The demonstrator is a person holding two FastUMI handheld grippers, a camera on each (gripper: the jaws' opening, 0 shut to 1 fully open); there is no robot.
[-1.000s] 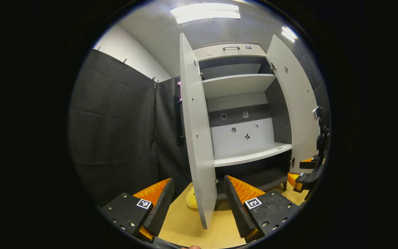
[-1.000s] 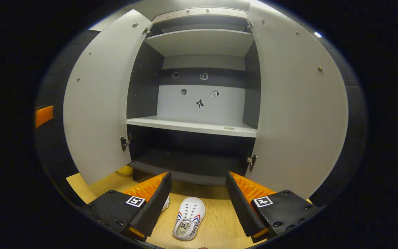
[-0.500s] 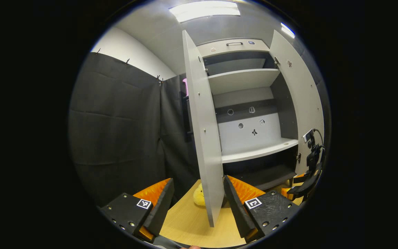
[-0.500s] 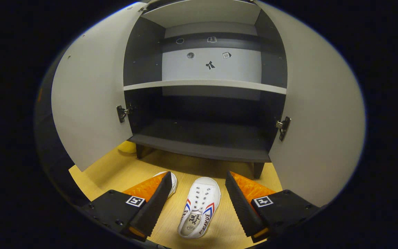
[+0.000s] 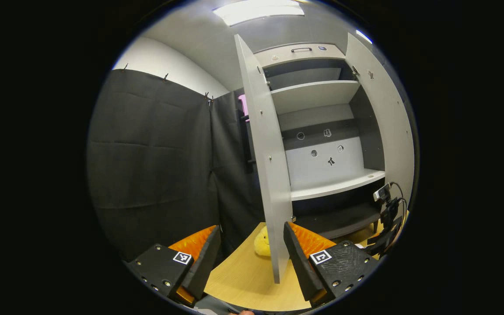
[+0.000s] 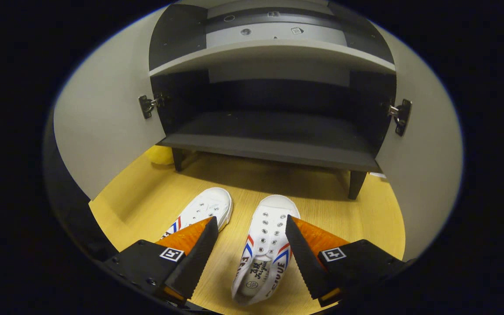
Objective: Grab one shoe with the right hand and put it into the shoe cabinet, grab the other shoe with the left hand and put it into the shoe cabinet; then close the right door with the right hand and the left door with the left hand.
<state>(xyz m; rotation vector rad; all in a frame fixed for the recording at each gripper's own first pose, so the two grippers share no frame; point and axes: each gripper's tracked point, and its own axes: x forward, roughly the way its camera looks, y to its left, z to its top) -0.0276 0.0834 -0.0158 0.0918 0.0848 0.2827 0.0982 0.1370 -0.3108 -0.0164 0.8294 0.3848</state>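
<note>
right gripper [image 6: 248,245] is spread wide, its fingers straddling the right shoe [image 6: 264,245] without touching it. the shoe lies on the floor in front of the shoe cabinet [image 6: 269,144], long axis toe-first toward it, the other shoe [image 6: 204,210] just left. left gripper [image 5: 252,258], also spread, hangs farther off, beside the left door [image 5: 269,175].

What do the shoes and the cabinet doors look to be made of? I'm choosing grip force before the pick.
The right shoe and the left shoe look like white canvas with a smoother toe cap: matte weave, metal-looking eyelets. The cabinet's left door and right door look like pale matte laminated board, flat and rigid; the core can't be told.
</note>
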